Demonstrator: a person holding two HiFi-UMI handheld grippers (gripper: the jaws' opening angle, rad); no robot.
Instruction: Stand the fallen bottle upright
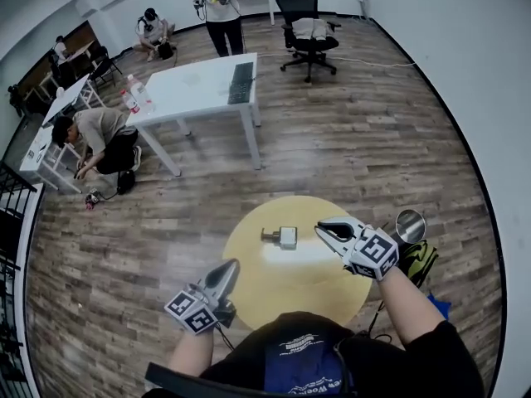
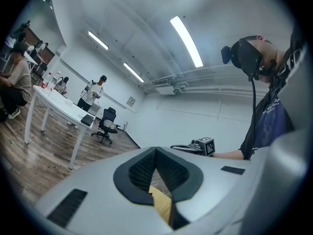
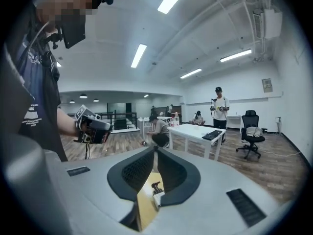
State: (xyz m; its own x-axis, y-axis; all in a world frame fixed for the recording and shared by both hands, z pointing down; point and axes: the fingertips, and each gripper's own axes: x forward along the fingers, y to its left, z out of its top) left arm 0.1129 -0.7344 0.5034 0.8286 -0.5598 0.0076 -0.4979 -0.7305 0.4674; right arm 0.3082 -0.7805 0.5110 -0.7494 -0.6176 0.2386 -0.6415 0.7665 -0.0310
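Note:
A small clear bottle [image 1: 286, 237] with a dark pump top lies on its side on the round yellow table [image 1: 282, 293], its top pointing left. My right gripper [image 1: 320, 228] hovers just right of the bottle, apart from it, with the jaws drawn together and nothing held. In the right gripper view the bottle [image 3: 156, 192] shows through the narrow slot below the meeting tips of that gripper [image 3: 155, 149]. My left gripper [image 1: 231, 265] is at the table's near left edge, shut and empty. In the left gripper view its tips [image 2: 155, 150] meet, and a strip of table [image 2: 161, 204] shows below them.
A white table [image 1: 199, 89] with a keyboard stands farther back, with an office chair [image 1: 307, 27] beyond it. Several people are around the room, one crouched at the left [image 1: 95, 135]. A round mirror-like disc [image 1: 410, 225] and a yellow-green item [image 1: 419, 259] sit right of the yellow table.

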